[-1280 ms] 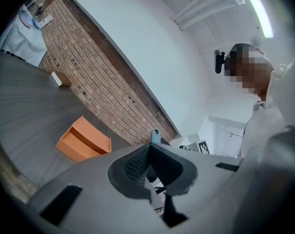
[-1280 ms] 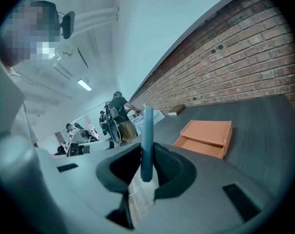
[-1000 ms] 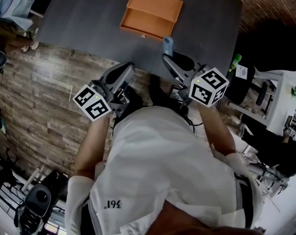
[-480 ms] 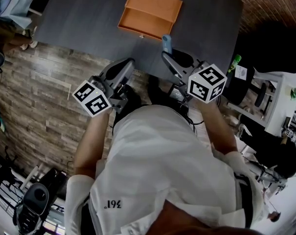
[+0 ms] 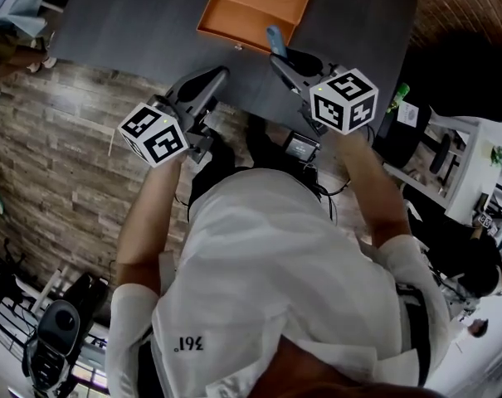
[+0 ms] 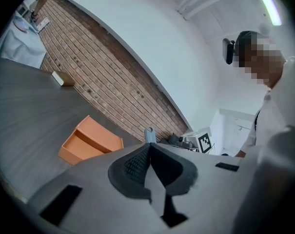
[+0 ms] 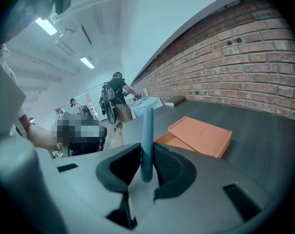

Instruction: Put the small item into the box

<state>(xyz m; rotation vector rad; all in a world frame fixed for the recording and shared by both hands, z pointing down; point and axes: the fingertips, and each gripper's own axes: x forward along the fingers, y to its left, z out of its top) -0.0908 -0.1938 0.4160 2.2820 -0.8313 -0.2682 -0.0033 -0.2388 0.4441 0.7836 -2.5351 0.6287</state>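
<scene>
1. The small item (image 5: 276, 41), a thin blue stick, was in the right gripper (image 5: 279, 56) in the head view. It stood up over the dark desk (image 5: 134, 23), just beside the near side of the orange box (image 5: 255, 7). The box lay open on the middle of the desk, toward the far edge. Its lid was folded back. The left gripper (image 5: 217, 76) was at the near edge of the desk, to the left of the box. It was not touching the box. Each gripper had a cube with black and white squares on it.

2. In the left gripper view, the left gripper (image 6: 149, 152) had its two jaws pressed together. Nothing was between them. The open box (image 6: 88, 143) sat on the desk (image 6: 25, 106) ahead and to the left. The top of the small item (image 6: 148, 134) showed just past the jaws. A brick wall (image 6: 103, 77) ran behind the desk.

3. In the right gripper view, the right gripper (image 7: 146, 161) had its jaws a little way apart, squeezing the small item (image 7: 147, 135) from both sides. The stick stood straight up between the dark pads. The box (image 7: 201, 136) lay on the desk (image 7: 264, 126) ahead and to the right, apart from the stick.
</scene>
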